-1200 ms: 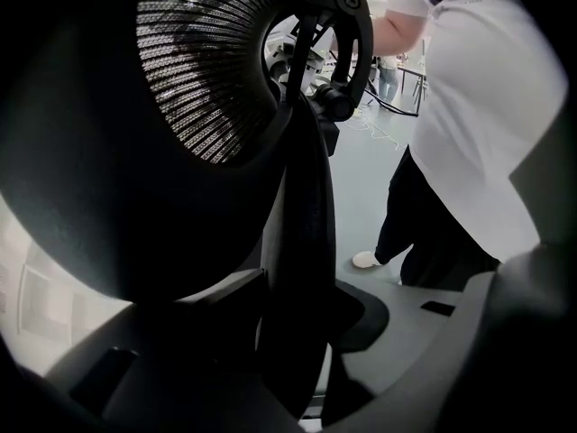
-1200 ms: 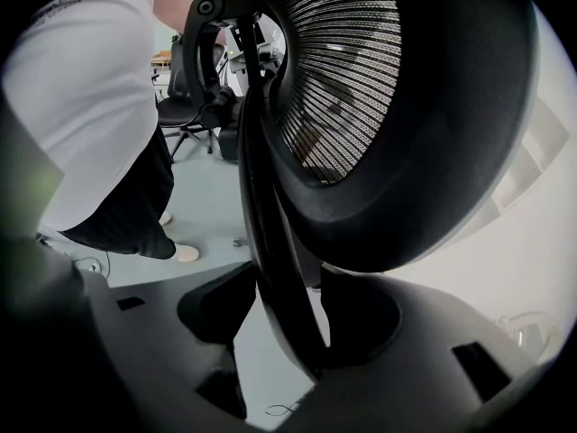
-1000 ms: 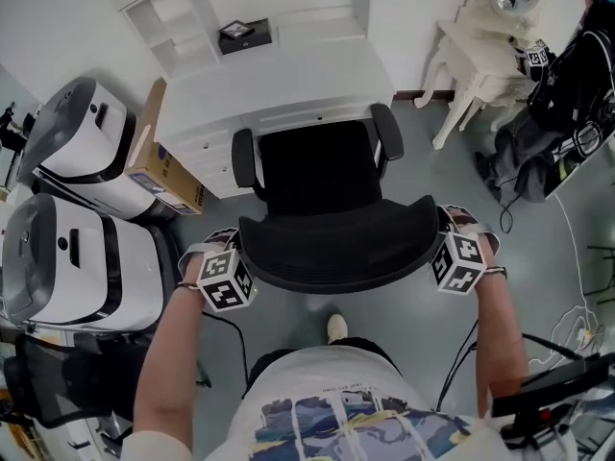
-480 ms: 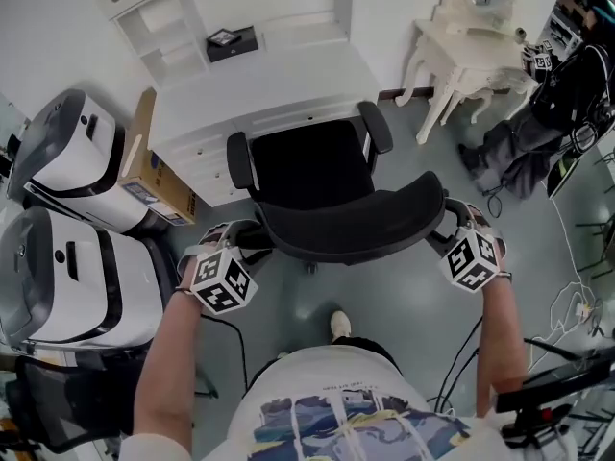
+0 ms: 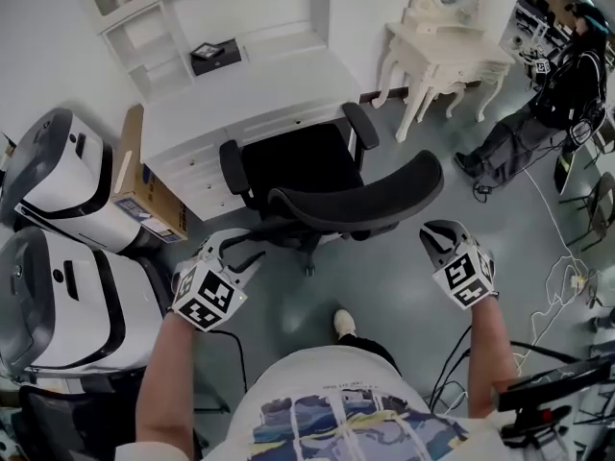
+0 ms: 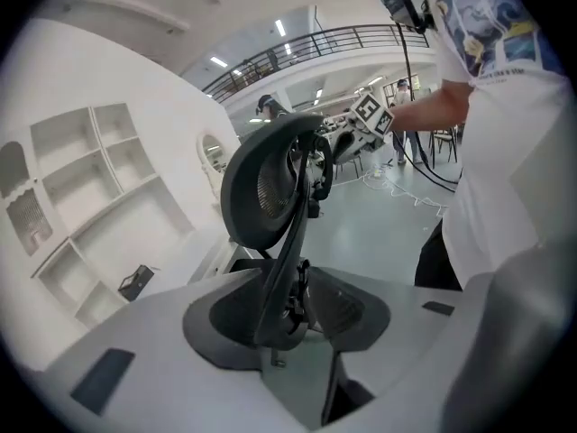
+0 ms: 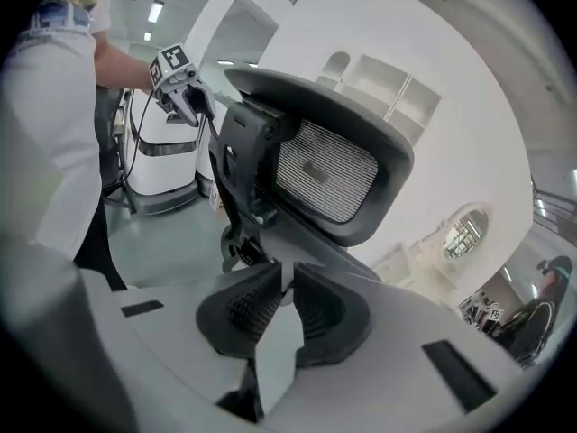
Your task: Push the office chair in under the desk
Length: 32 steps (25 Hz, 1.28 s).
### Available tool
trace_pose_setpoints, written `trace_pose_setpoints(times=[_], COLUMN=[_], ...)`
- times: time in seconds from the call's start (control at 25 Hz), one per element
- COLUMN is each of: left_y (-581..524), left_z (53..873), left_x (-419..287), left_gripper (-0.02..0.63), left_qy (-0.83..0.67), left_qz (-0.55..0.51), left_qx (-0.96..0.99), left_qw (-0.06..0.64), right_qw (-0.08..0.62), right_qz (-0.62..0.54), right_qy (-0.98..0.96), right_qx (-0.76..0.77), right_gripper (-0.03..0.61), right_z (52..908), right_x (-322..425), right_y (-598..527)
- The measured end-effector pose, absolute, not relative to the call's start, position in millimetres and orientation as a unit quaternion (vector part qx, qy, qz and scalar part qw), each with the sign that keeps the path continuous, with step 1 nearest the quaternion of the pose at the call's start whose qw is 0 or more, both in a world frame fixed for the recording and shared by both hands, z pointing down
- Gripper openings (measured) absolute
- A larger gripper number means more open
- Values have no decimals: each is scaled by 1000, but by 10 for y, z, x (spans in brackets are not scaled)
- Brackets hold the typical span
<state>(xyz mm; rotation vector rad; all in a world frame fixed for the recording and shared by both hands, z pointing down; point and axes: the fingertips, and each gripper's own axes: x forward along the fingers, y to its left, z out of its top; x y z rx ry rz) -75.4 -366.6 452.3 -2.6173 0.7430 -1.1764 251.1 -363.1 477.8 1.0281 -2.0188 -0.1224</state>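
Note:
The black office chair (image 5: 300,161) stands with its seat partly under the white desk (image 5: 245,89), its curved backrest (image 5: 360,195) facing me. My left gripper (image 5: 238,250) hangs just short of the backrest's left end. Its jaws are closing with nothing between them. In the left gripper view the chair (image 6: 270,179) shows beyond the left gripper (image 6: 287,332). My right gripper (image 5: 432,233) sits off the backrest's right end, apart from it. Its jaws are closing to a narrow gap and are empty. The right gripper view shows the backrest (image 7: 325,174) past the right gripper (image 7: 281,300).
Two large white machines (image 5: 58,161) (image 5: 67,277) and a cardboard box (image 5: 144,176) crowd the left. An ornate white table (image 5: 447,51) stands at the right rear, and a seated person (image 5: 567,84) is at the far right. Cables (image 5: 557,277) lie on the floor.
The chair has rolled away from me toward the desk. Both grippers have come off the backrest's ends. The right jaws have closed nearly together.

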Motion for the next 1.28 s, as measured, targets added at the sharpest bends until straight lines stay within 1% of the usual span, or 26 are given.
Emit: trace_pose_setpoints(times=[0.24, 0.4, 0.64, 0.88, 1.28], left_y=[-3381, -3086, -2554, -2079, -1659], left_z=[4307, 4254, 4166, 4088, 3999], left_x=[-830, -851, -905, -962, -1028], left_gripper=[59, 23, 12, 12, 12], left_qy=[263, 251, 235, 222, 221], left_qz=[-325, -290, -235, -194, -175], left_qx=[-907, -923, -943, -955, -958], left_qw=[56, 22, -17, -38, -51], right_qw=[381, 344, 294, 275, 232], right_qz=[-7, 19, 37, 52, 66], right_qy=[-822, -834, -849, -860, -880], right_qx=[424, 431, 437, 427, 409], right_gripper=[41, 34, 29, 26, 26], right_z=[4689, 4619, 4504, 4602, 4420], right_x=[2014, 1654, 1156, 739, 278], right_y=[-3139, -2815, -2335, -1869, -1499])
